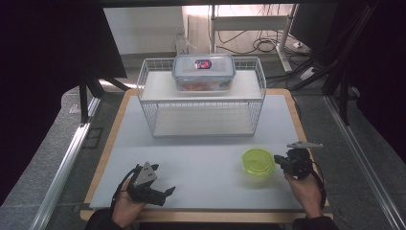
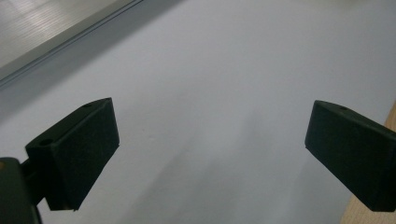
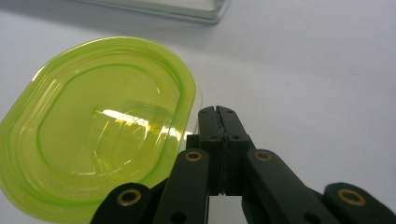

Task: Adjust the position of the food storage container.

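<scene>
Left hand-held gripper [image 1: 163, 193]: low over the near-left part of the bench, held in the person's left hand [image 1: 125, 201]. Jaws spread wide apart, nothing between them. In the left gripper view its pads [image 2: 84, 154] frame bare white mat [image 2: 210, 93], with a strip of wooden bench edge [image 2: 390, 121] at the far right of that view.

Right hand-held gripper [image 1: 276, 162]: near-right part of the bench, held in the right hand [image 1: 304, 189], grey three-cornered plate [image 1: 304, 144] on top. Jaws pressed together, tips meeting with nothing pinched; in the right gripper view the closed tips [image 3: 218, 114] sit just beside the rim of a green lid [image 3: 98, 130]. Cannot tell whether they touch it.

Green lid [image 1: 258, 161]: translucent, rounded, lying flat on the white mat, just left of the right hand-held gripper's tips, well apart from the left one.

Farther out, mid-bench: white wire rack [image 1: 201, 108] with two levels. On its upper shelf stands a clear box [image 1: 203, 72] with a blue-edged lid and a red and blue label; something orange-red shows through its wall, too small to identify. Lower level holds nothing visible.

Bench [image 1: 107, 143]: wooden border around the white mat. Cables lie on the floor beyond.
</scene>
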